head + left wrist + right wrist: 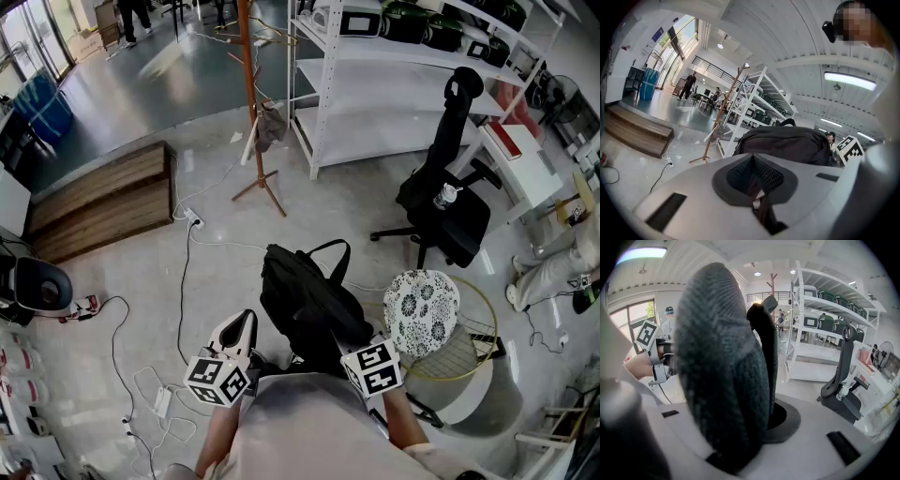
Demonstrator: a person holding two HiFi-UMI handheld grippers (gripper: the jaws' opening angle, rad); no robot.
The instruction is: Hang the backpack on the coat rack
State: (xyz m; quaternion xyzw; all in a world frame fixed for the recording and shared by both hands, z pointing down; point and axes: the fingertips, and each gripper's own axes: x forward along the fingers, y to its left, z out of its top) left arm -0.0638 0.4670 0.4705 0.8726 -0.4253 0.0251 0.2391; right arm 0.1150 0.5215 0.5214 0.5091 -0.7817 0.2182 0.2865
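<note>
Between the two grippers, close in front of the person: one black backpack (305, 300), soft fabric, body slumped and creased, apparently carried clear of the floor (216, 272) rather than resting on it. Well apart from it, across open floor: one wooden coat rack (249, 103), upright on splayed feet, with a grey cloth on a lower peg. Right gripper (761, 423): jaws closed on the padded shoulder strap (722, 357), a thick mesh-faced band that fills the gap and runs up out of it. Left gripper (752, 168): jaws drawn together, with what looks like a thin dark webbing strap (764, 211) pinched between them and trailing back toward the camera; the bag's bulk sits just ahead of them. Handling, as judged: limp, so it will sag and swing from any single hold; weight looks moderate; the woven fabric is not slippery and nothing about it suggests fragility. Padded straps compress under the jaws and should hold well. The best part to put over a peg is probably the carry loop (328, 251) arching from the top end, since it stands open; it is not gripped at present. Also nearby: black office chair (445, 206), white shelving (375, 84), cables on the floor along the way to the rack.
</note>
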